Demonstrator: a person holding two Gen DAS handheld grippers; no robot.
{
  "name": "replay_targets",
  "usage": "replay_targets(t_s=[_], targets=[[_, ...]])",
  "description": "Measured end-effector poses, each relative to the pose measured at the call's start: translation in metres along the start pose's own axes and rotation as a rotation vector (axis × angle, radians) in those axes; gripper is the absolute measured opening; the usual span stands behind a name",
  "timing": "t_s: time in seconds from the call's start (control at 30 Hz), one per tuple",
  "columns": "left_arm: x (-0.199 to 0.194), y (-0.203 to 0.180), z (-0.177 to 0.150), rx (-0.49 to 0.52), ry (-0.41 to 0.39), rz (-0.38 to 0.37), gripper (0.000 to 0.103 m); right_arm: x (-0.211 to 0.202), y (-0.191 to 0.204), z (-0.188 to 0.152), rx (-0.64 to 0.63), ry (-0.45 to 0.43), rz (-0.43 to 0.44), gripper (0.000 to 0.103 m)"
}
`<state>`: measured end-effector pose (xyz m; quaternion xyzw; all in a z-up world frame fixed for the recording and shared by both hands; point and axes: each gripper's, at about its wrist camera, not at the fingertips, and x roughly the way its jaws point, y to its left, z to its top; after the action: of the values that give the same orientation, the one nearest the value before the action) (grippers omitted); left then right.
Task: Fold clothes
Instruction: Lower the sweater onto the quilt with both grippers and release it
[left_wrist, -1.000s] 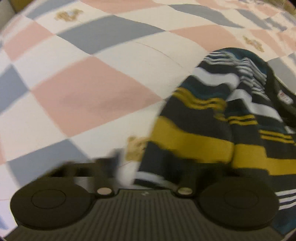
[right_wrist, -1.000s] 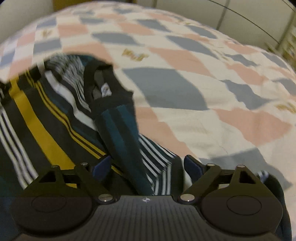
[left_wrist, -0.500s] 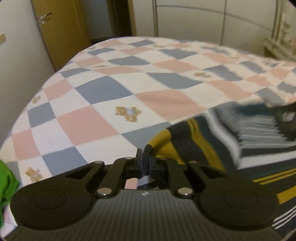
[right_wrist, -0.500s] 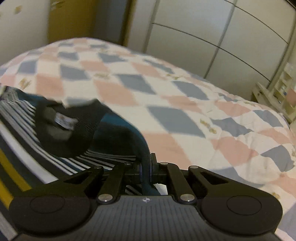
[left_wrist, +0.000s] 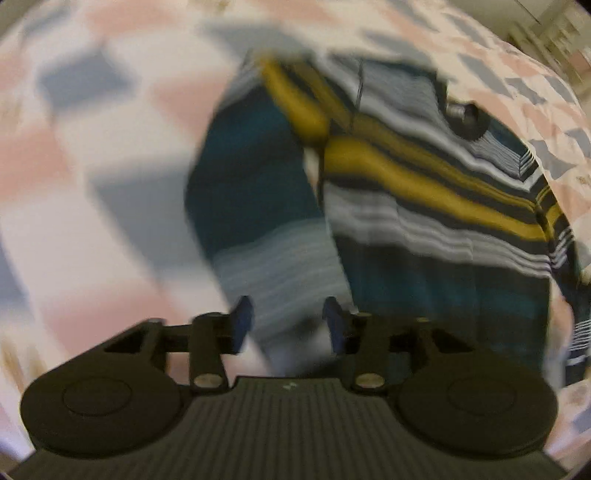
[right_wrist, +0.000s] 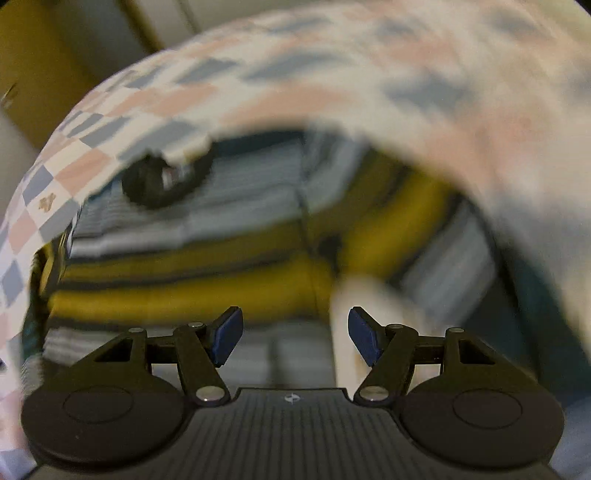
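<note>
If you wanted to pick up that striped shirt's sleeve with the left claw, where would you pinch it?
Probably at the sleeve cuff end, the pale striped part nearest the left gripper. It lies flat on the quilt, angled away from the striped shirt body, with a free edge on its left. Coming in low from the front, with the open jaws straddling that edge, should work; blur hides finer detail.

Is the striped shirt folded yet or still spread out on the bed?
Spread: the striped shirt lies opened on the checked bedspread, one sleeve angled outward; blur hides any folds.
</note>
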<state>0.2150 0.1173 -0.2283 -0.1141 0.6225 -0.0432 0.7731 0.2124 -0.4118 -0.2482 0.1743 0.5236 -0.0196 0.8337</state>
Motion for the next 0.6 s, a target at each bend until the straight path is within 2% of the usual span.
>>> replay_targets(t_s=[0.03, 0.07, 0.1, 0.17, 0.2, 0.23, 0.27, 0.3, 0.33, 0.4, 0.43, 0.53, 0.6], targets=[[0.006, 0.004, -0.010, -0.073, 0.017, -0.024, 0.061, -0.013, -0.008, -0.026, 0.040, 0.024, -0.004, 0.066], [0.013, 0.008, -0.019, -0.147, 0.034, -0.048, 0.066, -0.025, -0.016, -0.051, 0.080, 0.048, -0.008, 0.066], [0.020, 0.011, -0.028, -0.214, 0.050, -0.067, 0.067, -0.032, -0.019, -0.070, 0.105, 0.066, -0.020, 0.066], [0.040, 0.006, -0.030, -0.218, 0.064, -0.036, 0.065, -0.043, -0.026, -0.102, 0.153, 0.101, -0.051, 0.066], [0.049, 0.003, -0.029, -0.205, 0.070, -0.021, 0.057, -0.047, -0.029, -0.116, 0.176, 0.116, -0.068, 0.066], [0.055, 0.000, -0.028, -0.189, 0.072, -0.007, 0.028, -0.051, -0.031, -0.125, 0.189, 0.113, -0.079, 0.066], [0.047, -0.002, -0.023, -0.152, 0.046, -0.005, 0.018, -0.055, -0.032, -0.134, 0.201, 0.110, -0.090, 0.066], [0.038, -0.003, -0.018, -0.114, 0.021, -0.003, 0.016, -0.061, -0.032, -0.139, 0.201, 0.100, -0.095, 0.066], [0.028, -0.004, -0.013, -0.073, -0.010, 0.007, 0.010, -0.068, -0.031, -0.143, 0.190, 0.087, -0.096, 0.066], [-0.014, 0.004, 0.004, 0.053, -0.153, 0.142, 0.010, -0.084, -0.029, -0.149, 0.167, 0.060, -0.101, 0.066], [-0.035, 0.016, 0.015, 0.077, -0.218, 0.221, 0.011, -0.092, -0.028, -0.151, 0.155, 0.046, -0.105, 0.066], [-0.084, 0.073, 0.042, -0.024, -0.319, 0.344, 0.016, -0.106, -0.028, -0.156, 0.174, 0.031, -0.118, 0.066], [-0.096, 0.094, 0.040, -0.045, -0.304, 0.351, 0.016, -0.108, -0.026, -0.167, 0.189, 0.046, -0.129, 0.066]])
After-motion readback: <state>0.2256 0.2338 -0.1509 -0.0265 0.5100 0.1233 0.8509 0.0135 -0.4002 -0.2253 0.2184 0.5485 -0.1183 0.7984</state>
